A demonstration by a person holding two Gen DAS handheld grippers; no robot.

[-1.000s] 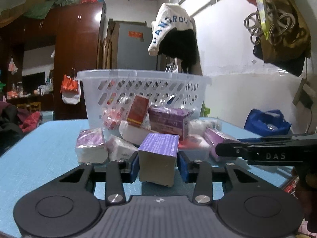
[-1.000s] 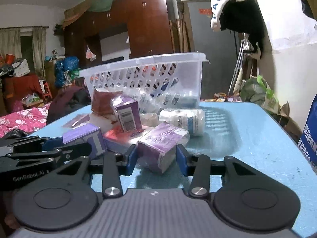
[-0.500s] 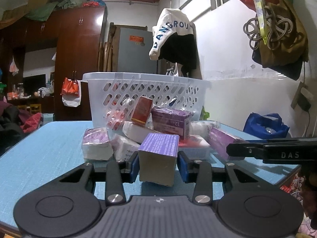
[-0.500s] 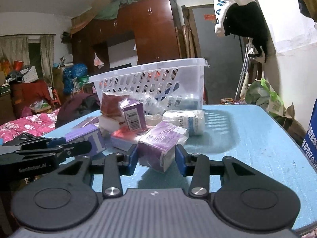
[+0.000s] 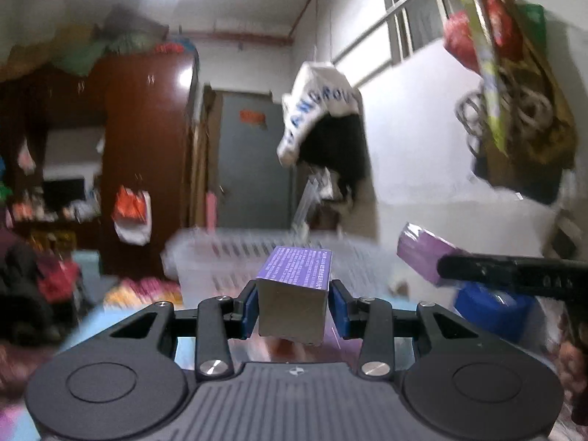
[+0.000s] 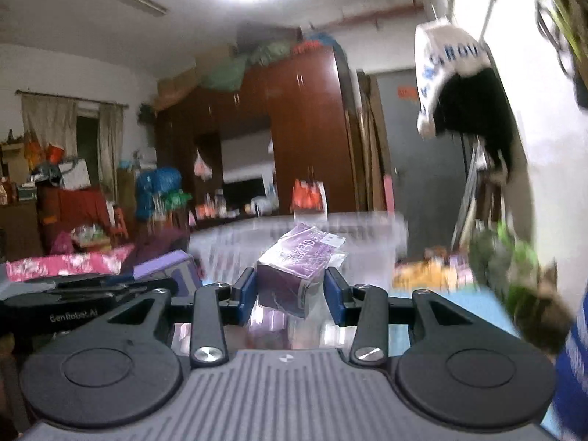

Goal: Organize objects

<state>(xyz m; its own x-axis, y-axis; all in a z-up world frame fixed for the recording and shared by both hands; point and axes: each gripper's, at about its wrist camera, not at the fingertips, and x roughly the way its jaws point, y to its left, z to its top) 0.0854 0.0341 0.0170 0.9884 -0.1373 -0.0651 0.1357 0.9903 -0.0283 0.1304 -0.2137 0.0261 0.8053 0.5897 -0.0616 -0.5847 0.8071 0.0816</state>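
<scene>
My left gripper [image 5: 293, 310] is shut on a purple-topped box [image 5: 292, 297] and holds it in the air in front of the white plastic basket [image 5: 205, 253]. My right gripper [image 6: 289, 294] is shut on a purple wrapped tissue pack [image 6: 297, 264], also lifted, with the basket [image 6: 367, 235] blurred behind it. In the left wrist view the right gripper's arm [image 5: 514, 272] and its purple pack [image 5: 422, 253] show at the right. In the right wrist view the left gripper's arm [image 6: 84, 290] and its box [image 6: 165, 264] show at the left.
The blue table [image 6: 455, 301] shows in strips below both grippers, with blurred packs lying on it. A blue bag [image 5: 492, 312] sits low at the right. A white and black garment [image 5: 323, 128] hangs on the wall above the basket, and a brown wardrobe [image 5: 147, 147] stands behind.
Both grippers have risen from the table, each carrying its item; the pile and the basket have dropped low in both views, and the frames are now motion-blurred.
</scene>
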